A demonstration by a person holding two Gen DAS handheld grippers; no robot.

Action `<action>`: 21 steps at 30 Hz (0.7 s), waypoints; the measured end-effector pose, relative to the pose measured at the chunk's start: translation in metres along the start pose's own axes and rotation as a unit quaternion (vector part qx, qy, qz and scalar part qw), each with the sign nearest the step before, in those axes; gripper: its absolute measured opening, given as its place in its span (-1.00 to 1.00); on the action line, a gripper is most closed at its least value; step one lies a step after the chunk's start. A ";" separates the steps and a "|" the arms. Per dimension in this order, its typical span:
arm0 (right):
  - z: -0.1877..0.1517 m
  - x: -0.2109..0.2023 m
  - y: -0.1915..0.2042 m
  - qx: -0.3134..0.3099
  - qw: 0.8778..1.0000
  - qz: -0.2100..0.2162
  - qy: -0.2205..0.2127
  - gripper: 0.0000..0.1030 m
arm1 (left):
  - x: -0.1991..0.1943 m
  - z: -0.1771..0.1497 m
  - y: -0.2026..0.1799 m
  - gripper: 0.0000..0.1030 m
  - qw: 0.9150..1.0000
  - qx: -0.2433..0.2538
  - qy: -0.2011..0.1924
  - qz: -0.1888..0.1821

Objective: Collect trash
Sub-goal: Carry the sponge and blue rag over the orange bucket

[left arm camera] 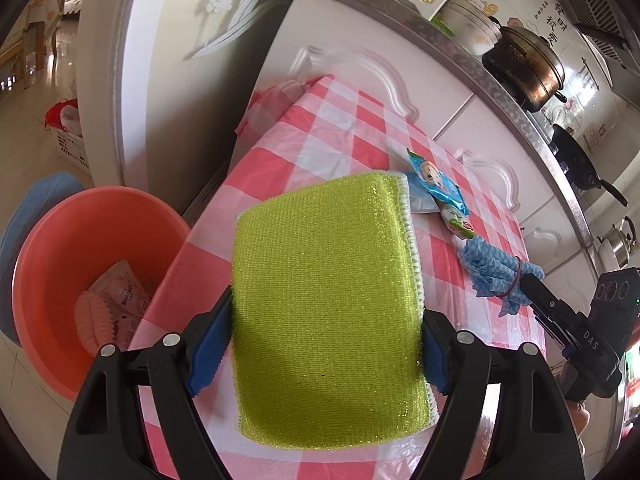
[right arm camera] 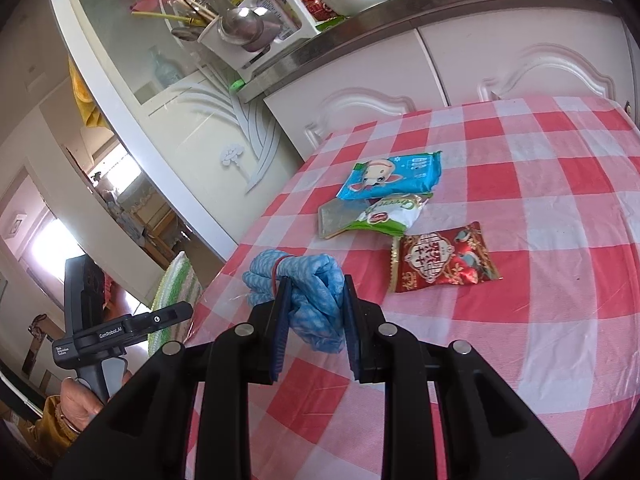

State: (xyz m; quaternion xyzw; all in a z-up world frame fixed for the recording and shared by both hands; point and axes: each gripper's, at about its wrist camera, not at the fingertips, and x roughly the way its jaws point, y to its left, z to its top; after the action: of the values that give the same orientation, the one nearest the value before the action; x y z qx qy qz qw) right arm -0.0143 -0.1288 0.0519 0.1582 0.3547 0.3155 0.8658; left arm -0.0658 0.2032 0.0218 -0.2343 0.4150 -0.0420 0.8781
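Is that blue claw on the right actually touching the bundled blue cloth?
Touching. The right wrist view shows the right gripper with both blue pads pressed against the sides of the blue cloth bundle, no gap visible.

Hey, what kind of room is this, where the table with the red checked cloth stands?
Most likely a home kitchen. A counter above white cabinet doors carries a lidded cooking pot and a black pan, and a white rack holds utensils and bowls beside the table.
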 end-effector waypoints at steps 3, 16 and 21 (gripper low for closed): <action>0.000 0.008 0.012 -0.011 1.000 -0.006 0.009 -0.50 | -0.002 0.000 0.009 0.54 1.000 -0.006 -0.004 0.000; 0.006 0.040 0.077 -0.075 0.997 -0.007 0.032 -0.50 | -0.024 0.012 0.064 0.54 0.998 -0.045 -0.043 0.019; 0.012 0.053 0.106 -0.103 0.994 0.005 0.039 -0.50 | -0.041 0.016 0.090 0.54 0.995 -0.061 -0.068 0.036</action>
State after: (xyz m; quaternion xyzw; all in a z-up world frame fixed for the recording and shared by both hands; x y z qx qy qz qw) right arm -0.0224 -0.0150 0.0863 0.0575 0.3530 0.3611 0.8612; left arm -0.0909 0.3000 0.0197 -0.2749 0.3641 0.0308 0.8893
